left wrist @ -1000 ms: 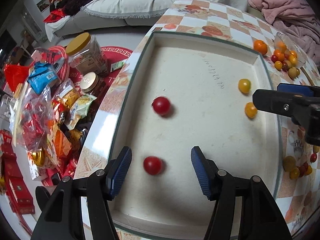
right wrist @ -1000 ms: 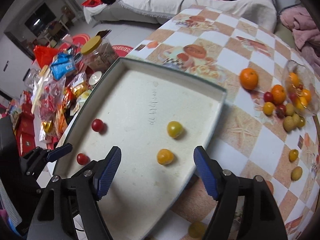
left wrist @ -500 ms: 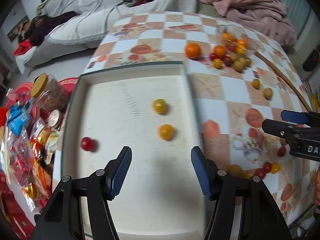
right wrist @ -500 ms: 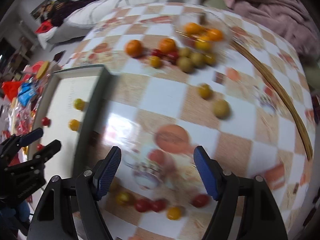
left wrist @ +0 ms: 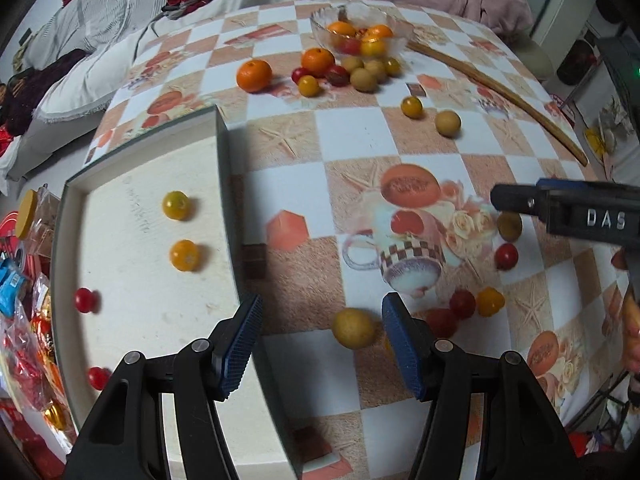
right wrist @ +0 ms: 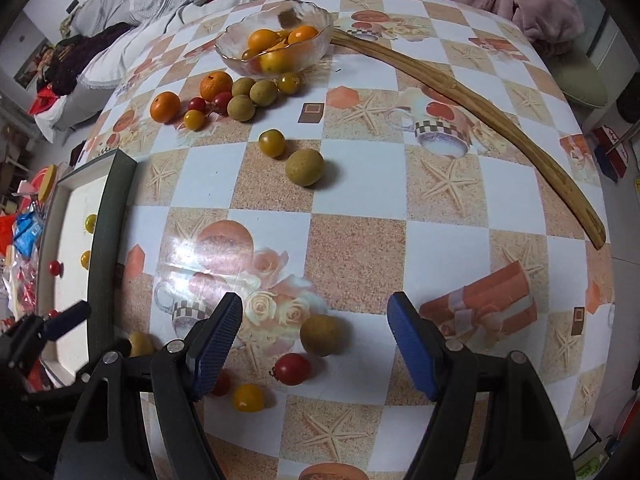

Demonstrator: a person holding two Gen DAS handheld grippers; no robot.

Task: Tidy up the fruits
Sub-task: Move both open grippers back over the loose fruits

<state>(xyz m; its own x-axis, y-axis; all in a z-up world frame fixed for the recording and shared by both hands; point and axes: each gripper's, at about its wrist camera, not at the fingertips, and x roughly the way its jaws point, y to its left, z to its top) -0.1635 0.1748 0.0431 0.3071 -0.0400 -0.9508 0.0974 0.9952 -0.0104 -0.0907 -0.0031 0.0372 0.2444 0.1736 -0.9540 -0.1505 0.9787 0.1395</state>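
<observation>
My left gripper (left wrist: pixel 320 336) is open and empty over the table just right of the white tray (left wrist: pixel 224 168); a tan longan (left wrist: pixel 353 328) lies between its fingers. The tray holds two yellow tomatoes (left wrist: pixel 176 205) and two red ones (left wrist: pixel 85 300). My right gripper (right wrist: pixel 314 350) is open and empty above a longan (right wrist: pixel 321 335) and a red cherry tomato (right wrist: pixel 292 368). A yellow tomato (right wrist: pixel 248 397) lies beside them. The right gripper also shows in the left wrist view (left wrist: pixel 516 202).
A glass bowl (right wrist: pixel 236 38) of oranges stands at the far side, with tangerines, longans and tomatoes (right wrist: pixel 224 98) loose beside it. A long wooden stick (right wrist: pixel 472 104) lies to the right. Two fruits (right wrist: pixel 288 156) sit mid-table. Snack bags (left wrist: pixel 24 320) lie beyond the tray's left.
Both grippers have swung right, away from the tray and over the patterned tablecloth. The loose fruit near the table's front edge now lies under them. Both stayed open.
</observation>
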